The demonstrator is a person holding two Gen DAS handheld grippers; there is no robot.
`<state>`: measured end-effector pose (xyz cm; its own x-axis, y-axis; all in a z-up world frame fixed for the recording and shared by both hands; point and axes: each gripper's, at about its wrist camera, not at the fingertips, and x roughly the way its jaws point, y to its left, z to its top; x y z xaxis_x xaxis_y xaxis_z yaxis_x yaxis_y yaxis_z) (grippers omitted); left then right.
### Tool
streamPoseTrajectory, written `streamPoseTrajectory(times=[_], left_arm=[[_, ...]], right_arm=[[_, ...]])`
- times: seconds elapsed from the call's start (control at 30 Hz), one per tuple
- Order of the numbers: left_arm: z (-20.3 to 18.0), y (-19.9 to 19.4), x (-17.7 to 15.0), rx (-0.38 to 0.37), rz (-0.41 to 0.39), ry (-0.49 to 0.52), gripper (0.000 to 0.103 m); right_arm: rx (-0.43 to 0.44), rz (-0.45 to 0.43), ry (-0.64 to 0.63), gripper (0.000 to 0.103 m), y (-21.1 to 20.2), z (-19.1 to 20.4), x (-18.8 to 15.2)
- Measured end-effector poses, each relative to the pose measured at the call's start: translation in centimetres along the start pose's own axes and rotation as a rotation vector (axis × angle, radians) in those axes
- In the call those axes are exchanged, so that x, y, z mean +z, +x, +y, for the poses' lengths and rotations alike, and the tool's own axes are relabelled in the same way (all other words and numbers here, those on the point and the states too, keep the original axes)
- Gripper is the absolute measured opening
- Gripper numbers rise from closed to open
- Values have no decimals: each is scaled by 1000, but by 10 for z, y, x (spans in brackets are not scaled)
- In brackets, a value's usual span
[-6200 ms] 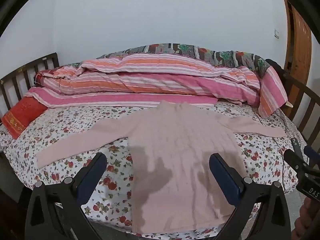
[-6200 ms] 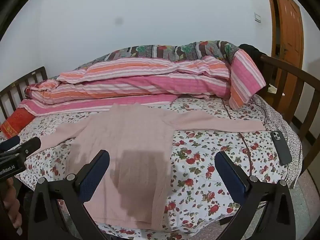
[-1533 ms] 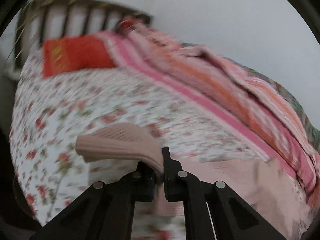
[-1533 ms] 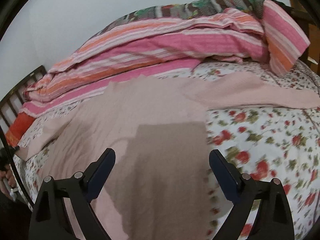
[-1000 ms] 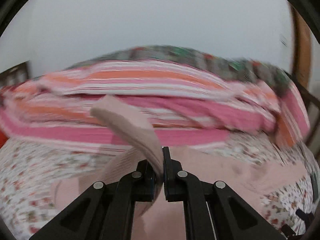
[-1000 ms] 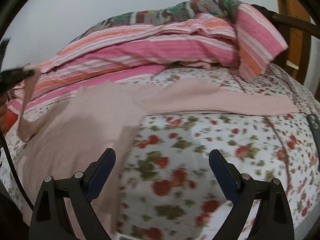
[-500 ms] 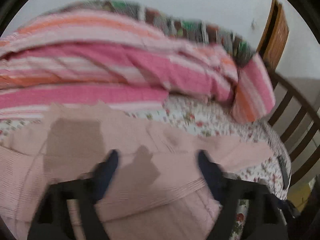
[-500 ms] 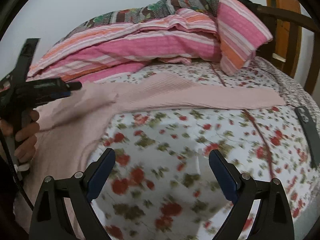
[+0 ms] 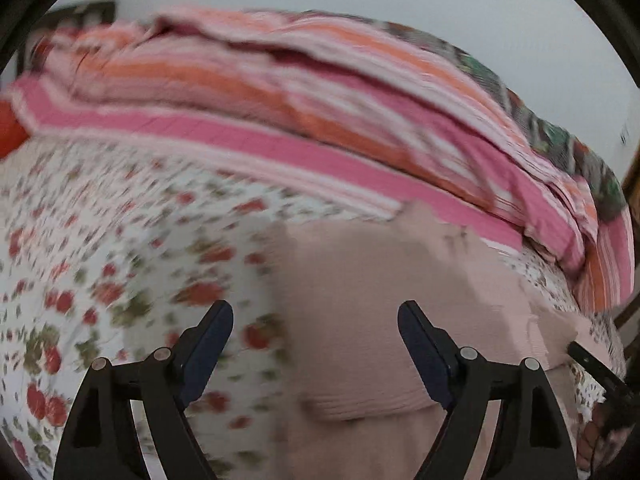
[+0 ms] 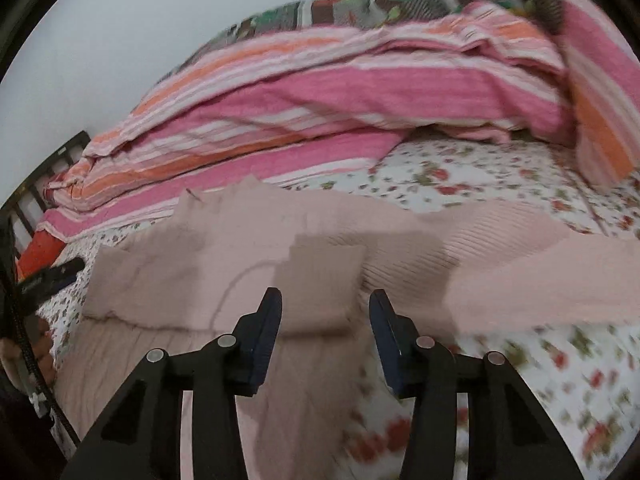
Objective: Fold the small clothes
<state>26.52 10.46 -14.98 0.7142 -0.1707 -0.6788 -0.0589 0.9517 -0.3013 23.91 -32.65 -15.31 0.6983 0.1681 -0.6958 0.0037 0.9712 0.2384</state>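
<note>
While both claws gape empty: pale pink ribbed sweater (image 10: 248, 264), one sleeve folded across.

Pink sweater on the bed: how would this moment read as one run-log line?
pink sweater: flat on bed, one sleeve folded across | left gripper: open, empty | right gripper: just been closing, empty, above sweater
</note>
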Motion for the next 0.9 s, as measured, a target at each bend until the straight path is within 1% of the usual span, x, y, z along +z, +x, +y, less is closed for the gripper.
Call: streamPoseTrajectory(times=[0.07,0.1,0.17,0.2,0.23,0.27,0.33,0.37,0.4,0.43,0.47,0.5,0.53,0.6,0.63,0.67,0.73,0.77,0.8,0.83,0.87,0.9], left_arm=[[12,0,-4,-8,9,-23,83],[13,1,-4,-18,9,-21,83],[13,2,-6,-37,15,-3,83],[10,3,-6,-47,24,15,83],[5,5,-4,-58,31,35,83],[-2,4,-4,-69,33,59,83],[-19,1,0,-98,19,100,83],[-29,-1,3,-118,7,127,83],[-38,1,5,-133,1,149,83],[-46,4,6,-142,0,173,83],[-55,9,6,-136,6,202,83],[-61,16,5,-123,16,222,83],[-65,25,2,-106,35,242,83],[-68,48,-6,-34,94,272,83],[-67,58,-11,-1,118,278,83],[-68,60,-14,11,108,292,84],[-72,56,-14,24,94,314,88],[-74,59,-15,35,99,325,89],[-74,59,-16,42,100,331,89],[-75,58,-16,46,96,332,90],[-75,58,-15,49,93,332,90],[-74,58,-15,49,92,330,90]], right_arm=[[-20,59,24,44,20,-4,7],[-25,76,24,39,27,-4,10],[-33,95,-1,16,34,-2,14],[-43,96,-28,12,37,0,15],[-32,89,-50,4,37,3,16],[-16,73,-61,4,34,4,17],[22,-25,-51,4,15,0,18],[36,-53,-38,4,9,-3,18],[24,-57,-20,4,8,-8,18],[1,-41,-12,4,13,-10,16],[-23,-13,-8,4,20,-11,14],[-41,33,-4,4,33,-13,11],[-49,51,0,4,38,-14,9],[-50,46,4,7,35,-15,10],[-48,40,4,15,31,-15,10],[-44,38,2,21,26,-15,10],[-50,6,-7,40,10,-20,8],[-64,-22,-4,49,-1,-24,7],[-90,-67,8,54,-16,-34,5],[-107,-92,23,62,-27,-42,3],[-129,-113,38,65,-35,-52,4],[-168,-130,57,65,-47,-69,2]])
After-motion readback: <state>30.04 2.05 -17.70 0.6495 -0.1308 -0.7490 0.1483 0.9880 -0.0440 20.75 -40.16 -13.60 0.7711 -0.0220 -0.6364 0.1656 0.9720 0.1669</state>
